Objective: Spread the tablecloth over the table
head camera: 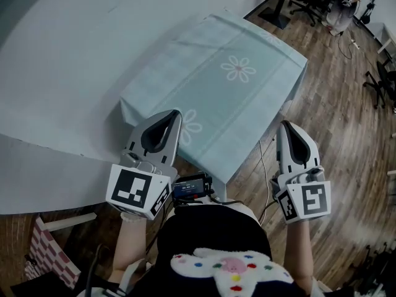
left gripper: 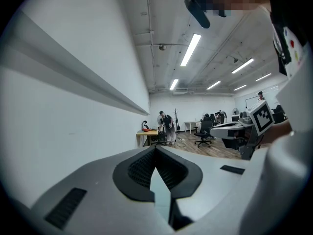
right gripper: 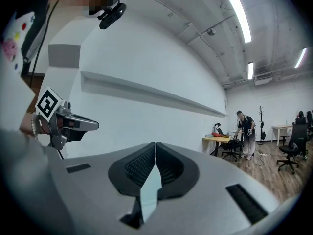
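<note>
Head view: tablecloth lies spread flat at 12 o'clock; left gripper hangs over its near edge, right gripper off its 3 o'clock side.
Left gripper view: jaws clenched, nothing pinched (I think).
Right gripper view: same, clenched.
Risk: snagging that edge would rumple it.

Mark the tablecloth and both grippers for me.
Pale green flower-print tablecloth (head camera: 238, 68), head view, on its central daisy print.
Left gripper (head camera: 177, 112), head view, at its closed fingertips.
Right gripper (head camera: 285, 123), head view, at its closed fingertips.
</note>
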The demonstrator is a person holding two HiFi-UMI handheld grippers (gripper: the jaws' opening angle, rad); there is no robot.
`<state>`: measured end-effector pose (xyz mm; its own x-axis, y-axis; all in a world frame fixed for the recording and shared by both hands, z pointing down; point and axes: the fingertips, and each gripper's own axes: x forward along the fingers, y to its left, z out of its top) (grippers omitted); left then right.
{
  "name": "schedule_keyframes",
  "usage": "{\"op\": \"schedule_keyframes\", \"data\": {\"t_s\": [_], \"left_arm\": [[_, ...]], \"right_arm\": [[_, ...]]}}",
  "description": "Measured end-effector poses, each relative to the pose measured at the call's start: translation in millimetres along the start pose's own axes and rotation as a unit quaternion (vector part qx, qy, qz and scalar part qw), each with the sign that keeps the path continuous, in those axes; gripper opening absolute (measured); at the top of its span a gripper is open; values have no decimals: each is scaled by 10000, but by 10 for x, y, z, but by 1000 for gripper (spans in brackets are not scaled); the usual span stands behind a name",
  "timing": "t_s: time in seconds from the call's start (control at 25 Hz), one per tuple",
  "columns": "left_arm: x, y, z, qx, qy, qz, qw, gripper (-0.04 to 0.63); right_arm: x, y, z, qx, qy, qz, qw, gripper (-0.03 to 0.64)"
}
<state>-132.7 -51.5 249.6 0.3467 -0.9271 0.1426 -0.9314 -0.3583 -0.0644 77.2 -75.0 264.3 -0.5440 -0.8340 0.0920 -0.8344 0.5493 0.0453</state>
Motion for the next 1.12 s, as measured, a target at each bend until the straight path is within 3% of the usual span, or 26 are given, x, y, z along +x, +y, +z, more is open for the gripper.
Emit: {"op": "schedule_keyframes", "data": {"t_s": [1.12], "left_arm": [[51,-68,-26,48,14,-86,10000,14]], "right_arm": [[-14,65,-114,-75,194,60,9998,35]]}}
